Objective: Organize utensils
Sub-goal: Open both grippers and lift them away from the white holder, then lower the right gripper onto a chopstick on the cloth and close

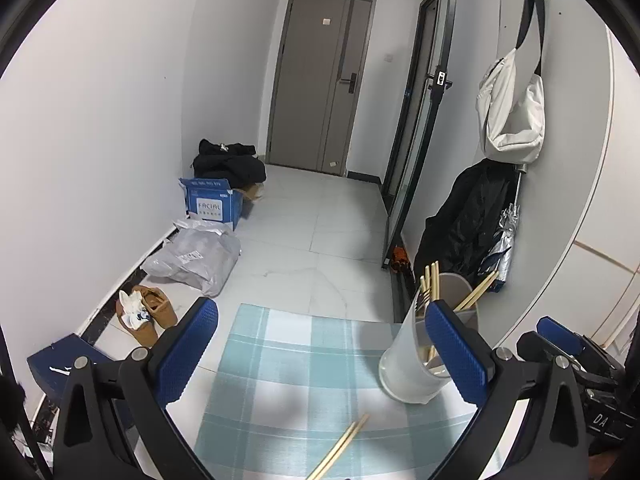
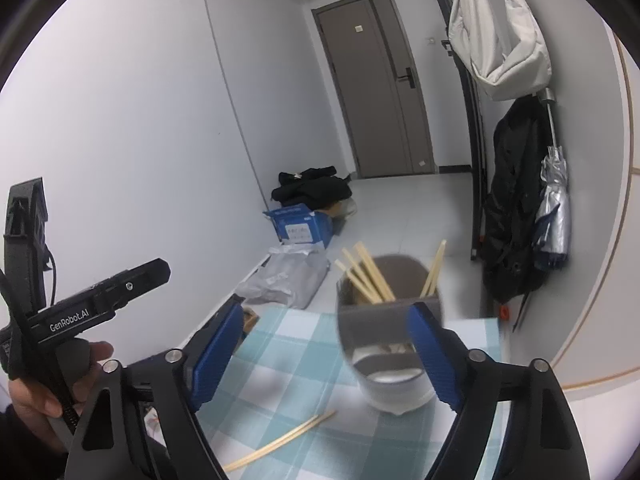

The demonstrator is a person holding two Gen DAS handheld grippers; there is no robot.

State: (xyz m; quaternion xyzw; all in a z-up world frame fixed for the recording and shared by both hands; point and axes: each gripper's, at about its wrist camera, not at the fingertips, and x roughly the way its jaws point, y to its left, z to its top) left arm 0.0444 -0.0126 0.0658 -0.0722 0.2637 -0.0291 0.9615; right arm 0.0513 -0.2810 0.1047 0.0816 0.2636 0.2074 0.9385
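Note:
A translucent grey utensil holder (image 1: 404,360) stands on the teal checked cloth (image 1: 288,360), with wooden chopsticks (image 1: 434,280) and fork tines sticking out of it. A loose pair of chopsticks (image 1: 340,448) lies on the cloth in front. My left gripper (image 1: 320,320) is open and empty, and its right finger (image 1: 460,352) overlaps the holder. In the right wrist view the holder (image 2: 380,336) sits just left of the right finger (image 2: 432,356). My right gripper (image 2: 326,316) is open with nothing between its pads. The loose chopsticks (image 2: 280,448) lie below it.
On the floor along the left wall are brown shoes (image 1: 148,316), a grey plastic bag (image 1: 196,260), a blue box (image 1: 212,200) and black clothes (image 1: 228,164). A white bag (image 1: 512,112), a black coat (image 1: 468,224) and an umbrella (image 2: 554,208) hang at the right.

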